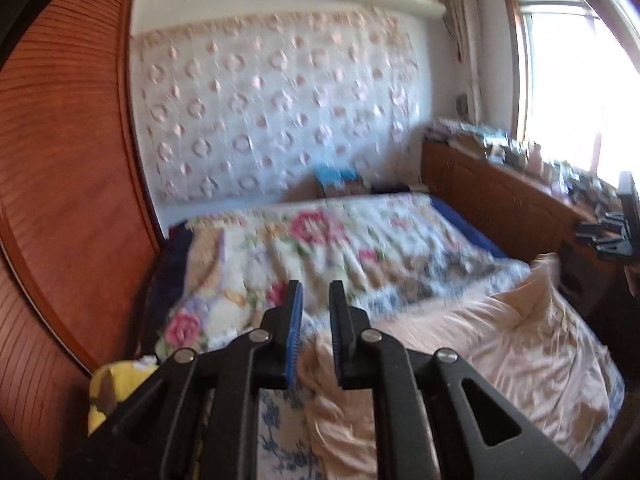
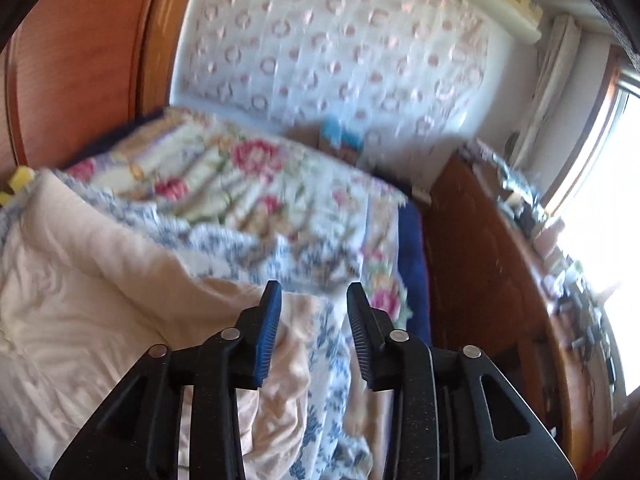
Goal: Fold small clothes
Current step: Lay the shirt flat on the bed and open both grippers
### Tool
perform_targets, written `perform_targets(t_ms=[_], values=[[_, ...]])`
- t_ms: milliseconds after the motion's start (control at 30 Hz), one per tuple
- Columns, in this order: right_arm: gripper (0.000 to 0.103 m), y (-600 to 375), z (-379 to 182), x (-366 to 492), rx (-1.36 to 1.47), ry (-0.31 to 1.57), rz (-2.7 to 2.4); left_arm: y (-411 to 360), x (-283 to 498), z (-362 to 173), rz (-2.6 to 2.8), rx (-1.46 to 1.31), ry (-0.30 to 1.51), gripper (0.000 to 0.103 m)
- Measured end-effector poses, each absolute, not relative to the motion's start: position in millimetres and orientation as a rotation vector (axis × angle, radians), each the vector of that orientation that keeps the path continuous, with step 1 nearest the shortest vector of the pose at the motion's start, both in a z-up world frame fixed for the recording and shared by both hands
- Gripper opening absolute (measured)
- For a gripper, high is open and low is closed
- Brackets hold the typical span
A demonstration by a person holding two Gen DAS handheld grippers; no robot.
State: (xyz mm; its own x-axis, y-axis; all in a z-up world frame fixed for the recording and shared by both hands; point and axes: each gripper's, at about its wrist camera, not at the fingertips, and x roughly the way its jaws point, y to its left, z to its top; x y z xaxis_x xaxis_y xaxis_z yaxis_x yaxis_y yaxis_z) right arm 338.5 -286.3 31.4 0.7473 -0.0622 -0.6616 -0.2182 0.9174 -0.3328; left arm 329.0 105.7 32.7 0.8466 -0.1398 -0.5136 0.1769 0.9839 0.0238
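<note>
Left gripper (image 1: 316, 286): jaws parted by a narrow gap, nothing between them, held above the bed; right gripper (image 2: 314, 290): jaws set wider apart, likewise empty, also above the bed. Peach cloth (image 1: 480, 332): crumpled, pale, lying on the near part of the bed beneath both grippers, its edges lost in creases; whether it is the small garment or bedding cannot be told, both views being blurred. Blue-flowered white fabric (image 2: 336, 360): a strip lying against the peach cloth, just below the right gripper. Floral quilt (image 1: 320, 240): spread over the far part of the bed. Yellow item (image 1: 116, 380): at the left edge, unidentifiable. Wooden cabinet (image 1: 500, 204): beside the bed, top cluttered. Handling, by judgement: the peach cloth looks thin, light, limp and somewhat slick; likely to slide and bunch; best pinched at a corner or hem, one per gripper, then lifted taut.
</note>
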Motion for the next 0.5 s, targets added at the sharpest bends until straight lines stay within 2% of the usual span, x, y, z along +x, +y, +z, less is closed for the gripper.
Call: perform_targets(t_ms=[200, 500], values=[[0.037, -294.9, -13.4, 312.6, -0.35, 0.783, 0.164, 78.6, 295.3, -13.4, -0.244, 0.077, 0.666, 0.011], [0.037, -317.9, -43.5, 231.0, -0.241, 0.829, 0.224, 62.1, 234.1, -72.5, -0.32, 0.037, 0.79, 0.011]])
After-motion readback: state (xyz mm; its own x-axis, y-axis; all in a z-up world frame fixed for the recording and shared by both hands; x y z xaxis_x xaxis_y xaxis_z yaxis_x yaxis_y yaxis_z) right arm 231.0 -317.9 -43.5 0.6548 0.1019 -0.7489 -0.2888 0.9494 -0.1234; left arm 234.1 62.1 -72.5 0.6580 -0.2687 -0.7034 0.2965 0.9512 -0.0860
